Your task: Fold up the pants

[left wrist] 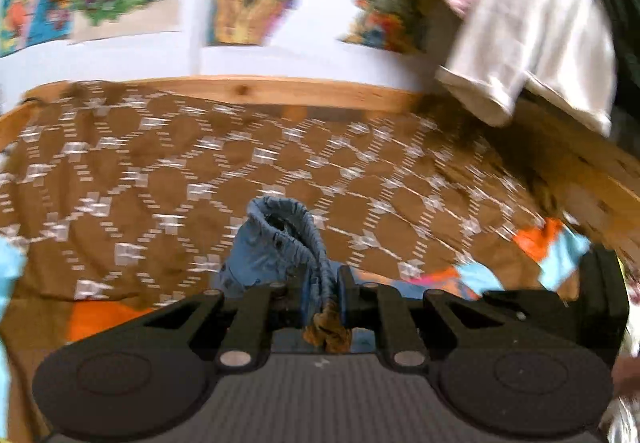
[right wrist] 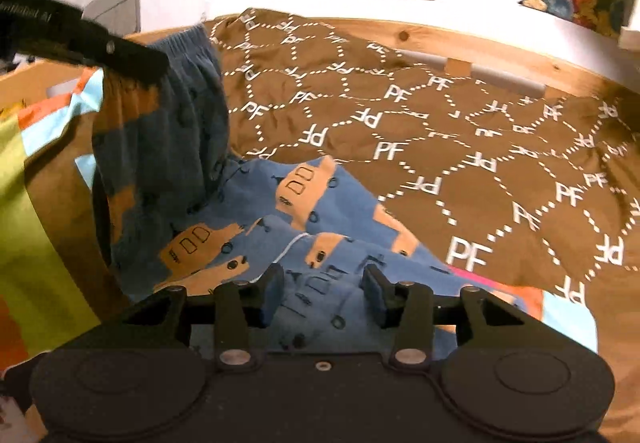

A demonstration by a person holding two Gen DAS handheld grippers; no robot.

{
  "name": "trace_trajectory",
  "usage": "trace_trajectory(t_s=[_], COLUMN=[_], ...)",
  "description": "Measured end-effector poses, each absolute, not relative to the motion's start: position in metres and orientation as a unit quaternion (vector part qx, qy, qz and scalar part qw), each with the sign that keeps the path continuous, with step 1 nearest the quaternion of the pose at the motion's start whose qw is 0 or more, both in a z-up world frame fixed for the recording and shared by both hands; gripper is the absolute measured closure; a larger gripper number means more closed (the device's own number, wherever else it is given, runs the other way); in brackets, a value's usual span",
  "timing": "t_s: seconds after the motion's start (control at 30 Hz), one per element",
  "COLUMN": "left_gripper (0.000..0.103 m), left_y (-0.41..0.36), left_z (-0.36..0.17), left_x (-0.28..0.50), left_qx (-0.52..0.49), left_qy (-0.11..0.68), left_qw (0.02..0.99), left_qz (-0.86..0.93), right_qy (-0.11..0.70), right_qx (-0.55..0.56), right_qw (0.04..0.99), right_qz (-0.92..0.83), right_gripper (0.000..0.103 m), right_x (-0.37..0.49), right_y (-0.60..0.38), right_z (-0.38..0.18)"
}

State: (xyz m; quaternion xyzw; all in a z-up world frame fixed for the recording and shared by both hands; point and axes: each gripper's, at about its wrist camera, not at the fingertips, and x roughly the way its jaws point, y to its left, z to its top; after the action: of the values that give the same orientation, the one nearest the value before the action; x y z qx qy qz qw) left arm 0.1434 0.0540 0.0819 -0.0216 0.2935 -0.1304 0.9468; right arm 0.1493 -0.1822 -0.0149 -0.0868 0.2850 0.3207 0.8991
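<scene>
Your left gripper (left wrist: 320,295) has its fingers clamped on the blue pants (right wrist: 320,211)' waistband; your right gripper (right wrist: 325,293) fingers sit wide apart above them.

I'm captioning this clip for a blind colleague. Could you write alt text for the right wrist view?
The open right tongs hover over blue pants printed with tan trucks, on a brown bedspread. At upper left, the left tongs lift the waistband.

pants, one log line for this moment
left gripper: shut on pants waistband, lifted | right gripper: open over pants | brown blanket
</scene>
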Motion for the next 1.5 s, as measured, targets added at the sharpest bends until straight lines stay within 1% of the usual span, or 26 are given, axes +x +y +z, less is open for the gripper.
trace_trajectory(t_s=[0.17, 0.4, 0.43, 0.5, 0.6, 0.63, 0.67, 0.77, 0.8, 0.87, 0.93, 0.97, 1.0, 1.07, 1.1, 1.13, 1.2, 1.37, 1.43, 1.47, 1.5], left_gripper=[0.088, 0.089, 0.089, 0.090, 0.091, 0.092, 0.103, 0.103, 0.102, 0.102, 0.096, 0.086, 0.072, 0.062, 0.058, 0.057, 0.057, 0.057, 0.060, 0.064, 0.071], left_y=[-0.003, -0.060, -0.066, -0.080, -0.101, -0.108, -0.114, -0.130, -0.134, -0.131, -0.123, -0.119, -0.115, -0.107, -0.105, -0.103, -0.104, -0.114, -0.118, -0.119, -0.119], left_z=[0.057, 0.038, 0.035, 0.029, 0.020, 0.015, 0.009, -0.012, -0.016, -0.017, -0.014, -0.012, -0.011, -0.012, -0.014, -0.018, -0.026, -0.037, -0.038, -0.039, -0.039], left_x=[0.151, 0.159, 0.160, 0.163, 0.165, 0.166, 0.167, 0.166, 0.163, 0.154, 0.142, 0.134, 0.127, 0.113, 0.109, 0.106, 0.104, 0.103, 0.102, 0.102, 0.102], left_qx=[0.008, 0.008, 0.010, 0.010, 0.019, 0.025, 0.028, 0.044, 0.063, 0.070, 0.073, 0.080, 0.091, 0.117, 0.128, 0.140, 0.163, 0.214, 0.227, 0.228, 0.226], left_qy=[0.317, 0.332, 0.334, 0.337, 0.338, 0.338, 0.336, 0.338, 0.336, 0.326, 0.318, 0.311, 0.305, 0.295, 0.294, 0.297, 0.309, 0.299, 0.296, 0.297, 0.301], left_qw=[0.931, 0.918, 0.916, 0.912, 0.907, 0.905, 0.903, 0.893, 0.891, 0.893, 0.898, 0.902, 0.905, 0.911, 0.912, 0.910, 0.904, 0.897, 0.894, 0.893, 0.892], left_qz=[-0.182, -0.217, -0.221, -0.232, -0.250, -0.257, -0.268, -0.295, -0.298, -0.301, -0.294, -0.288, -0.281, -0.263, -0.257, -0.254, -0.246, -0.245, -0.247, -0.248, -0.250], right_qy=[0.285, 0.287, 0.284, 0.280, 0.282, 0.283, 0.283, 0.286, 0.288, 0.295, 0.295, 0.294, 0.291, 0.289, 0.292, 0.300, 0.321, 0.344, 0.355, 0.358, 0.362], right_qx=[-0.094, -0.086, -0.085, -0.081, -0.071, -0.069, -0.068, -0.061, -0.058, -0.047, -0.045, -0.045, -0.040, -0.019, -0.006, 0.011, 0.029, 0.052, 0.056, 0.058, 0.061], right_qw=[0.903, 0.917, 0.919, 0.924, 0.929, 0.930, 0.932, 0.936, 0.936, 0.936, 0.934, 0.933, 0.932, 0.927, 0.922, 0.914, 0.895, 0.871, 0.864, 0.862, 0.860], right_qz=[0.306, 0.264, 0.261, 0.249, 0.229, 0.222, 0.216, 0.198, 0.193, 0.187, 0.195, 0.202, 0.213, 0.238, 0.253, 0.274, 0.308, 0.346, 0.352, 0.354, 0.354], right_gripper=[0.056, 0.055, 0.055, 0.050, 0.047, 0.046, 0.046, 0.044, 0.043, 0.043, 0.042, 0.039, 0.034, 0.032, 0.032, 0.031, 0.027, 0.029, 0.037, 0.046, 0.052], right_x=[0.144, 0.139, 0.138, 0.137, 0.139, 0.140, 0.139, 0.141, 0.142, 0.143, 0.143, 0.143, 0.144, 0.149, 0.154, 0.160, 0.172, 0.190, 0.195, 0.197, 0.198], right_y=[-0.215, -0.273, -0.283, -0.299, -0.320, -0.326, -0.330, -0.342, -0.343, -0.347, -0.347, -0.344, -0.343, -0.341, -0.339, -0.336, -0.326, -0.300, -0.293, -0.293, -0.291], right_z=[-0.017, -0.017, -0.017, -0.016, -0.018, -0.019, -0.019, -0.022, -0.023, -0.026, -0.026, -0.025, -0.022, -0.017, -0.014, -0.012, -0.011, -0.014, -0.017, -0.018, -0.019])
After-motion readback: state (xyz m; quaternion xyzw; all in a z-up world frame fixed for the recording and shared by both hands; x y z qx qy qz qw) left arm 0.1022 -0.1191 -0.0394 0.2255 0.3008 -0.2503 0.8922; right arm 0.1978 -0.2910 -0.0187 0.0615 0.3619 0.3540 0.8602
